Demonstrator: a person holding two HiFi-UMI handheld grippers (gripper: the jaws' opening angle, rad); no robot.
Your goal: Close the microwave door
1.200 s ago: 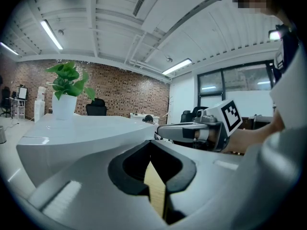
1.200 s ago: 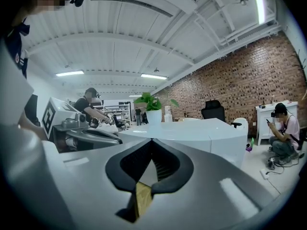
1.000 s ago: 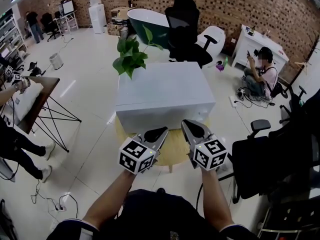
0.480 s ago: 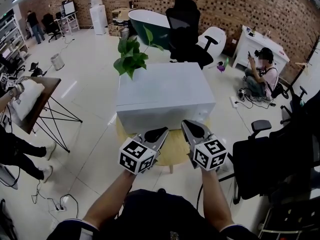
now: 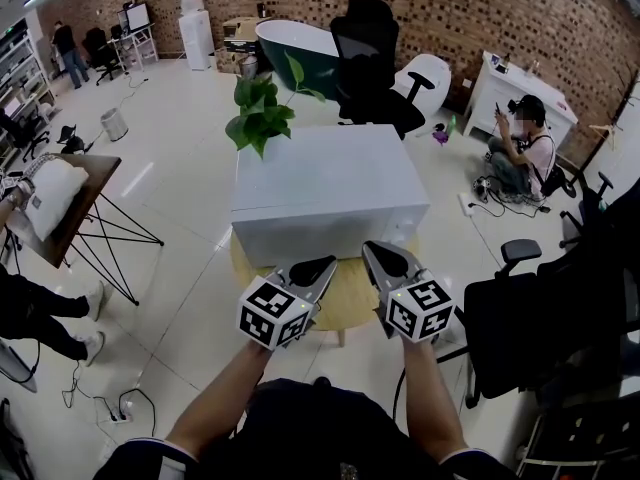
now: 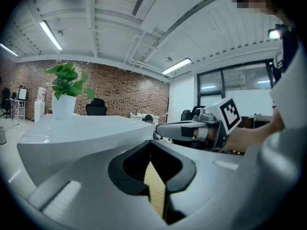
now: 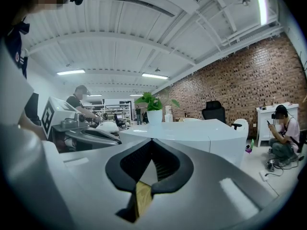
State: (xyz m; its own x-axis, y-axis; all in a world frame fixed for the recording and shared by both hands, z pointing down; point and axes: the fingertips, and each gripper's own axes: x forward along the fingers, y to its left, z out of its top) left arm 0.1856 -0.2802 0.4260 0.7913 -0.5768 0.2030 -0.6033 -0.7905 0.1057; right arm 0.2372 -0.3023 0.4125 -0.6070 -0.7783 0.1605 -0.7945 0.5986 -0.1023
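Observation:
The white microwave (image 5: 330, 178) stands on a round wooden table (image 5: 345, 298), with its front face (image 5: 320, 240) toward me; the front looks flat, with no door swung out. My left gripper (image 5: 325, 265) and right gripper (image 5: 375, 250) hover side by side just before that front, apart from it. Both are shut with nothing between the jaws. In the left gripper view the shut left gripper (image 6: 151, 145) points at the microwave (image 6: 81, 133), which lies ahead to the left. From the right gripper view, the right gripper (image 7: 152, 143) faces the microwave (image 7: 192, 133).
A potted plant (image 5: 262, 108) stands behind the microwave. A black office chair (image 5: 370, 58) is beyond it and another black chair (image 5: 540, 318) sits close on my right. A folding table (image 5: 70, 198) is to the left. A person (image 5: 525, 148) sits on the floor, far right.
Both grippers and the microwave are unmoved. Only the person at the left edge has drawn an arm back from the folding table.

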